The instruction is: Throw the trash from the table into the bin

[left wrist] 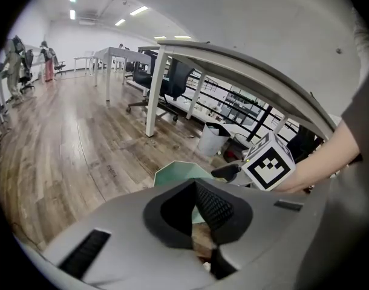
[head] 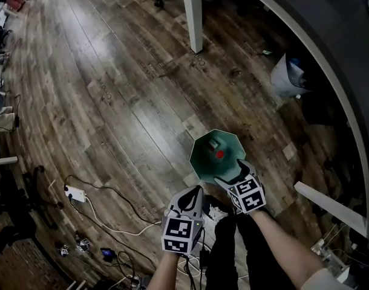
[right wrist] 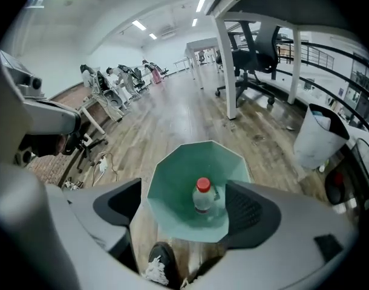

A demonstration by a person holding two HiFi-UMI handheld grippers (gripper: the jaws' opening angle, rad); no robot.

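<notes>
A green octagonal bin (head: 199, 156) stands on the wooden floor just ahead of both grippers. Inside it lies a clear plastic bottle (head: 216, 147) with a red cap, seen upright-looking in the right gripper view (right wrist: 204, 199). My right gripper (head: 233, 173) hangs over the bin's near rim, jaws wide open and nothing touching the pads (right wrist: 186, 205). My left gripper (head: 193, 193) sits lower and to the left of the bin, its pads close together with nothing between them (left wrist: 199, 213). The bin (left wrist: 178, 174) shows beyond it, with the right gripper's marker cube (left wrist: 266, 165) to the right.
A curved dark table edge (head: 329, 71) arcs along the right, with a white leg (head: 193, 14) at the back. A white waste basket (head: 286, 76) stands under the table. Cables and a power strip (head: 74, 193) lie at the left. The person's shoe (right wrist: 161, 264) is below the bin.
</notes>
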